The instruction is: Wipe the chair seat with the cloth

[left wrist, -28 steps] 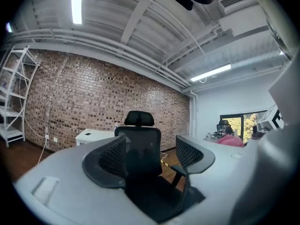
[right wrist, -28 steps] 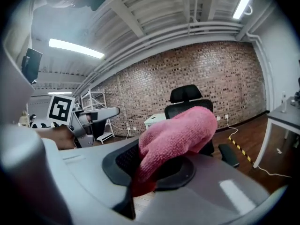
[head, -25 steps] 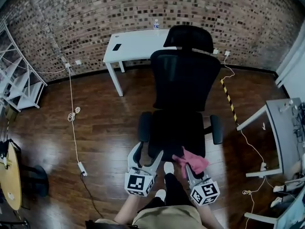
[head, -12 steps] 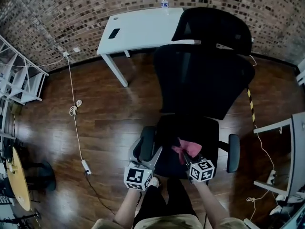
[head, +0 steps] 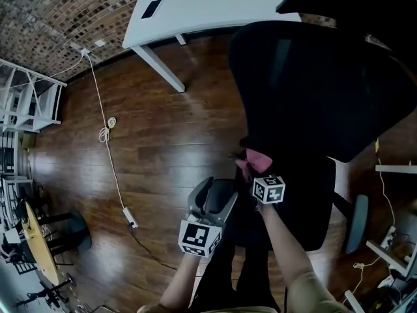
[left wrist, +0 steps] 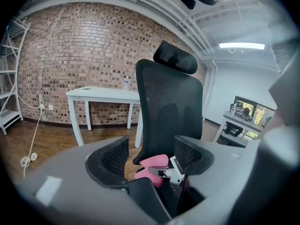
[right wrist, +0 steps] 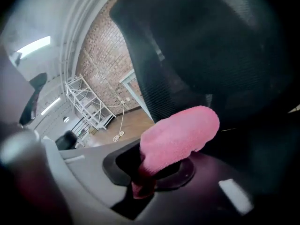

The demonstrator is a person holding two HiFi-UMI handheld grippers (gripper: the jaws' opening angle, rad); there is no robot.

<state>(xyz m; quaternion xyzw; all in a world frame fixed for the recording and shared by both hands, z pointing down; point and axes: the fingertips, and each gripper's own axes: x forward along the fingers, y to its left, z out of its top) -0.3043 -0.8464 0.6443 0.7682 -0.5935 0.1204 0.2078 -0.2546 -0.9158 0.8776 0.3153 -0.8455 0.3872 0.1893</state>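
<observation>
Chair [head: 313, 90]: fills the right of your head view, the white desk [head: 208, 5] behind it.
Left gripper [head: 215, 195]: your fingers stand wide and empty at the seat's [head: 306, 201] left edge.
Right gripper [head: 253, 169]: your fingers pinch the cloth.
Cloth [head: 256, 160]: pink, over the seat's rear, near the backrest.

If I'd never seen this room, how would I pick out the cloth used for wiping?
Find the big black office chair near the white desk. At the foot of its backrest, the right gripper pinches the cloth. It is a fluffy pink wad, the only bright colour against all that black.
</observation>
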